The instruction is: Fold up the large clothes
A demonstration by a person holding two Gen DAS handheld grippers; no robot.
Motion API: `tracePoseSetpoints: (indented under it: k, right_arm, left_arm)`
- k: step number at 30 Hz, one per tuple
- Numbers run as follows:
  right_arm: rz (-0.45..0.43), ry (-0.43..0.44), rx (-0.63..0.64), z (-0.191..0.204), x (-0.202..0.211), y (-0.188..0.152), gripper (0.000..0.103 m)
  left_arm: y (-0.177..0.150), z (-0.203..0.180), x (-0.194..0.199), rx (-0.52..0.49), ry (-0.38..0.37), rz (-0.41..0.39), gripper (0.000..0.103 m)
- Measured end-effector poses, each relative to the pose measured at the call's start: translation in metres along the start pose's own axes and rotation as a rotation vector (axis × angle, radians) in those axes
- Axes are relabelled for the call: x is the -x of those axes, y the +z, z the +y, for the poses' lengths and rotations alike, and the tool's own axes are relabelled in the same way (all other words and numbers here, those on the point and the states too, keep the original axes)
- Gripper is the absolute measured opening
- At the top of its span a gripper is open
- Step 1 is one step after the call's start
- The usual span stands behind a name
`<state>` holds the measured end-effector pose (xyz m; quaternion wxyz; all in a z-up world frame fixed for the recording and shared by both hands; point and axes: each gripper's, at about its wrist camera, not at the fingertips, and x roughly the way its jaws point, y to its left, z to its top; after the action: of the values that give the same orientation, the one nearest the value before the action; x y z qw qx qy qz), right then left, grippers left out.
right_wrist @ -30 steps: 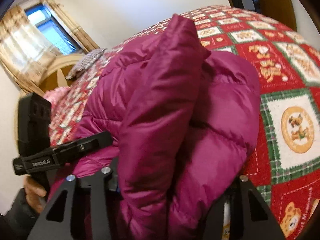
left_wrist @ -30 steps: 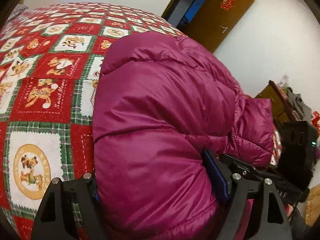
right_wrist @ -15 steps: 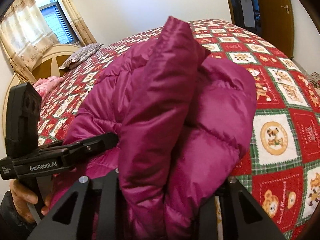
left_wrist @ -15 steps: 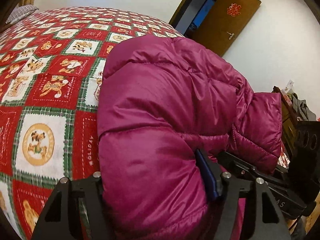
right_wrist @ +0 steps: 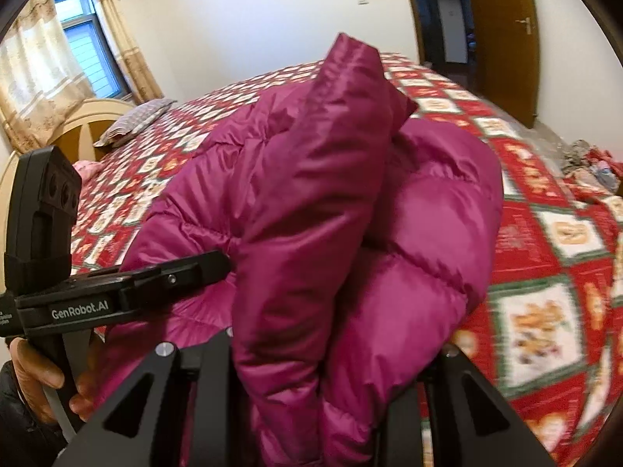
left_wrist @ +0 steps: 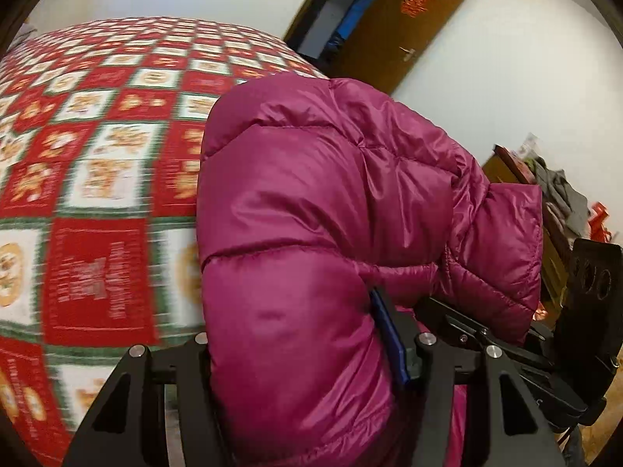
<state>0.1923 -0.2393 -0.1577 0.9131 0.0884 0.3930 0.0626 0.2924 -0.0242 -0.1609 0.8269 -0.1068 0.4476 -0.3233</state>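
A magenta puffer jacket (left_wrist: 311, 233) is bunched into a thick bundle, held up over the bed. My left gripper (left_wrist: 300, 354) is shut on a thick fold of it; puffy fabric fills the space between the fingers. My right gripper (right_wrist: 327, 354) is shut on another thick fold of the jacket (right_wrist: 311, 214). The two grippers are close side by side: the right one shows at the right of the left wrist view (left_wrist: 545, 350), the left one at the left of the right wrist view (right_wrist: 117, 295). Both sets of fingertips are hidden in the fabric.
A bed with a red, green and white bear-patterned quilt (left_wrist: 89, 179) lies below the jacket. A pillow (right_wrist: 132, 120) and headboard (right_wrist: 78, 132) are at the far end, under a curtained window (right_wrist: 78, 46). A brown door (left_wrist: 393, 27) stands open. Clutter (left_wrist: 557, 190) lies beside the bed.
Both grippers have lifted the jacket bundle higher and away from the quilt. The grips are unchanged.
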Motion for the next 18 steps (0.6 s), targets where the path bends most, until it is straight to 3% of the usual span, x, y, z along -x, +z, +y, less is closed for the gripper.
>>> tracePoseSetpoints:
  k: [11,18]
  right_arm:
    - [-0.028,-0.153,-0.018,-0.066,0.033,0.012,0.029]
    - [-0.001,-0.193,-0.022,-0.101,0.016,0.029,0.029]
  left_arm:
    - [0.024,-0.059,-0.053,-0.072,-0.073,0.043,0.058]
    - [0.034,-0.077,-0.092,-0.039,-0.04,0.071,0.058]
